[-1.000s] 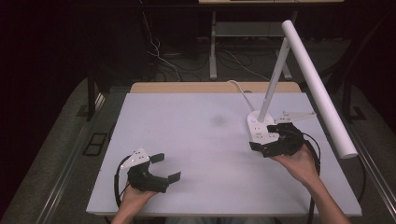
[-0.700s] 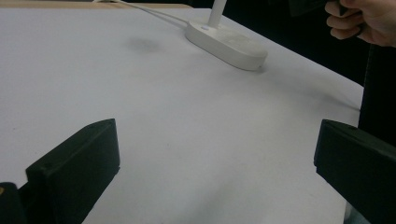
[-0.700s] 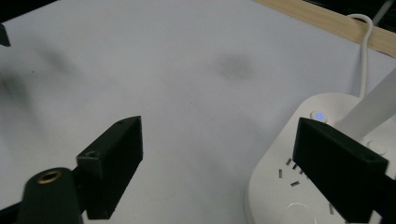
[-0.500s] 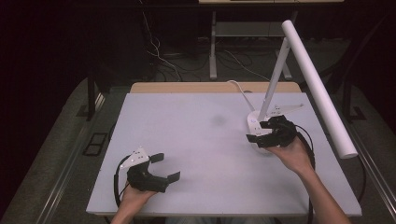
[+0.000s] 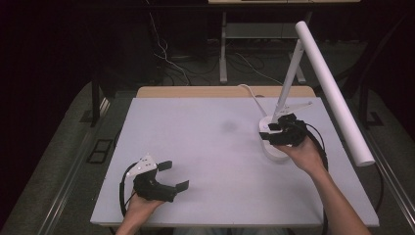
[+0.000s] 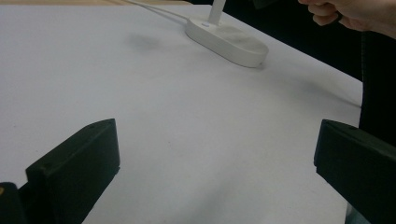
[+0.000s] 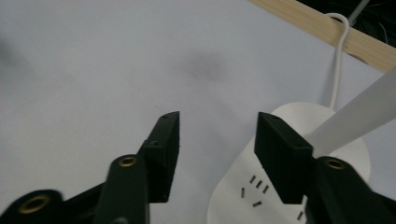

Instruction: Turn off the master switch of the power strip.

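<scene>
Right gripper [image 5: 275, 131] hovers over the near end of the lamp base [image 5: 272, 147], our landmark here; its jaws have just been closing and now stand half-spread, with nothing between them but bare table [image 5: 205, 147] and the edge of the base. We see the lamp [image 5: 329, 88] standing at the far right of the table, its stem [image 5: 288, 87] rising from the far end of the base and its white cord [image 5: 252, 95] running off behind. Left gripper [image 5: 172, 176] rests well apart from the base, toward the near left corner, jaws spread wide and empty. We judge the step to be an approach to the switch marks [image 7: 254, 186] on the base. Next we would lower one narrowed jaw tip onto those marks, pressing gently so that the base does not slide.
</scene>
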A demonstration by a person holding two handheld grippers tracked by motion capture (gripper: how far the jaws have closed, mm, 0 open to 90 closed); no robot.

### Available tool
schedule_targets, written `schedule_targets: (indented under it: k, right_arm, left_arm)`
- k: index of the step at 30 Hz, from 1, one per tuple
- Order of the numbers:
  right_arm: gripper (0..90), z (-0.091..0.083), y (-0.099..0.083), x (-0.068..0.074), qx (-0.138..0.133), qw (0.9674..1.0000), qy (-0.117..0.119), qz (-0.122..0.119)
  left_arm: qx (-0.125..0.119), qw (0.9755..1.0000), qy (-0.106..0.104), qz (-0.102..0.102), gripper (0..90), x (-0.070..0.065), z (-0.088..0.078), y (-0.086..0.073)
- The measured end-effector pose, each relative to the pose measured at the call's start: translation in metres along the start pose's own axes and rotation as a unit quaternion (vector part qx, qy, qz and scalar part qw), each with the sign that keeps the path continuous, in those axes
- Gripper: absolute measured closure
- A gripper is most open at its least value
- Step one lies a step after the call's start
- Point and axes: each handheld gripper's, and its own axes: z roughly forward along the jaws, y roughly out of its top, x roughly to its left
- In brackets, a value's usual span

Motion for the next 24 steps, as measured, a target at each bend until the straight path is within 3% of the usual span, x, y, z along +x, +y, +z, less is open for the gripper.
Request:
schedule_targets:
  k: [14, 24]
  right_arm:
    - [87.4, 0.018, 0.014, -0.009, 0.012, 0.9996, -0.024, -0.007]
    - [88.9, 0.032, 0.018, -0.020, 0.025, 0.9989, -0.041, 0.002]
  left_arm:
    - [-0.002, 1.0000, 0.001, 0.000, 0.0, 0.001, -0.001, 0.000]
    - [-0.002, 1.0000, 0.001, 0.000, 0.0, 0.002, -0.002, 0.000]
